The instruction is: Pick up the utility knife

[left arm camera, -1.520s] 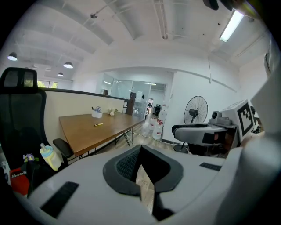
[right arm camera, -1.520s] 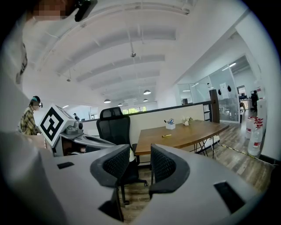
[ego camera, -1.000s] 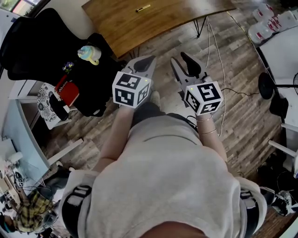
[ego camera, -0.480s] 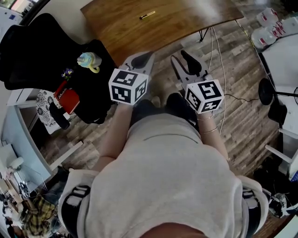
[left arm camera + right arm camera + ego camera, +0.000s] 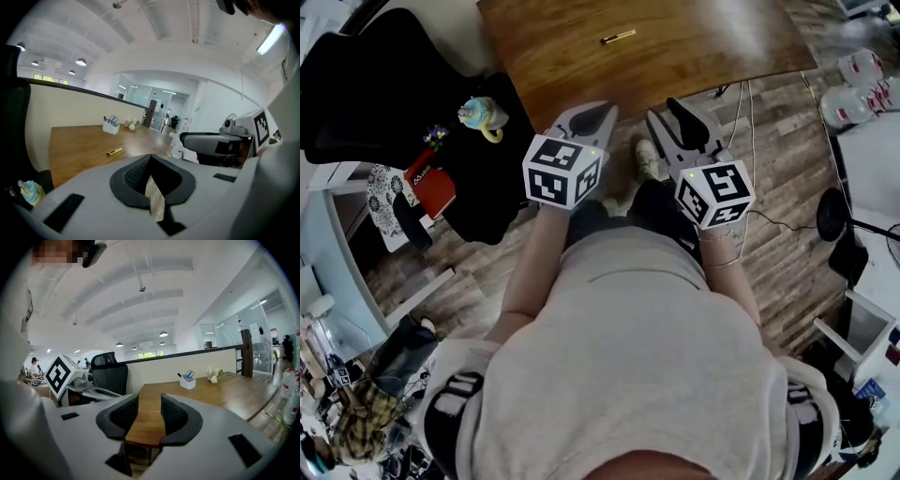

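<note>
— Fingers [image 5: 567, 125] on the left gripper [image 5: 605, 111], seen from the head view?
— Drawn together into one leaf shape, with nothing in them. The right gripper [image 5: 664, 110] just beside it has its fingers parted, and they are bare too. Both hang near the front edge of the wooden worktop [image 5: 694, 47].
— And the utility knife [image 5: 619, 37]?
— It lies flat on the far part of the worktop, well apart from both grippers.
— The left gripper view?
— The tips meet, and only a thin sliver of floor shows lower down between the pads. The knife lies ahead and to the left. A white pen holder [image 5: 111, 127] with scissors stands farther back.
— The right gripper view?
— The fingers [image 5: 123, 416] stand a moderate gap apart and hold nothing. The worktop's near edge shows through the gap. A black office chair [image 5: 110, 373] stands at the left.
</note>
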`<state>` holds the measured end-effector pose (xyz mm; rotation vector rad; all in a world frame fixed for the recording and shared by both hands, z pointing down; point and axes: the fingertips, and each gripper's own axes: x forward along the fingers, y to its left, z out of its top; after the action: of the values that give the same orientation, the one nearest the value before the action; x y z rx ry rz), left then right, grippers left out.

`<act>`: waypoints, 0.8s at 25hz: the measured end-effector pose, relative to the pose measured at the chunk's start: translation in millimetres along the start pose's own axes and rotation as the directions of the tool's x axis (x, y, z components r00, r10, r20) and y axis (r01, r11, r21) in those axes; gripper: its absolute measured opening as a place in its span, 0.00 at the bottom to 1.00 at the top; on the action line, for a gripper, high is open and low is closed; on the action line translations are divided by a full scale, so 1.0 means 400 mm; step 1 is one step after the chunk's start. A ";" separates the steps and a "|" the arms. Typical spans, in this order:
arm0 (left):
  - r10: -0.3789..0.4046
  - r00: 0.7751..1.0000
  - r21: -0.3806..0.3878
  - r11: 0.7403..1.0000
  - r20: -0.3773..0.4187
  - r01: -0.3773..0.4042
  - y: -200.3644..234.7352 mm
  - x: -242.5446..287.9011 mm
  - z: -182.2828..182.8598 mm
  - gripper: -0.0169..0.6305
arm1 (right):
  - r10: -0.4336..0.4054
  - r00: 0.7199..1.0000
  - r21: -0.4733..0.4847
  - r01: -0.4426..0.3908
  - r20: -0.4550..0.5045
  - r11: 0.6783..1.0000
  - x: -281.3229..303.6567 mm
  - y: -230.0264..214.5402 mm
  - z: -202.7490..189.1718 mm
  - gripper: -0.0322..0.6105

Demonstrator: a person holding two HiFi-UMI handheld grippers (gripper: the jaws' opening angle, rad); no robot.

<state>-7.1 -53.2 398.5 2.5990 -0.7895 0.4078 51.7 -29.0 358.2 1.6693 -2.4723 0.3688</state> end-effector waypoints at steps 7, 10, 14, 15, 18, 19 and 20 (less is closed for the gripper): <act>0.086 0.996 -0.030 0.996 0.023 -0.086 0.071 0.105 0.084 0.05 | 0.087 0.996 -0.009 -0.087 -0.010 0.996 0.112 -0.123 0.049 0.27; 0.131 0.991 -0.040 0.991 0.023 -0.130 0.101 0.146 0.116 0.05 | 0.145 0.989 -0.016 -0.145 -0.026 0.989 0.168 -0.169 0.067 0.27; 0.196 0.980 -0.071 0.978 0.025 -0.194 0.145 0.187 0.145 0.05 | 0.215 0.976 -0.021 -0.216 -0.038 0.976 0.238 -0.215 0.089 0.27; 0.214 0.977 -0.078 0.974 0.026 -0.211 0.154 0.197 0.153 0.05 | 0.234 0.971 -0.023 -0.235 -0.040 0.972 0.253 -0.227 0.096 0.27; 0.267 0.963 -0.106 0.959 0.032 -0.262 0.173 0.227 0.172 0.05 | 0.292 0.955 -0.031 -0.294 -0.051 0.955 0.291 -0.262 0.106 0.27; 0.282 0.959 -0.120 0.954 0.035 -0.276 0.180 0.237 0.176 0.05 | 0.312 0.948 -0.035 -0.314 -0.059 0.949 0.303 -0.272 0.107 0.27; 0.296 0.954 -0.136 0.948 0.038 -0.289 0.189 0.245 0.180 0.05 | 0.331 0.941 -0.040 -0.334 -0.067 0.942 0.316 -0.279 0.107 0.27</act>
<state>38.9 -188.6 393.8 2.3880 -1.1887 0.3523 108.6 -193.4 362.2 1.1989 -2.6934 0.3809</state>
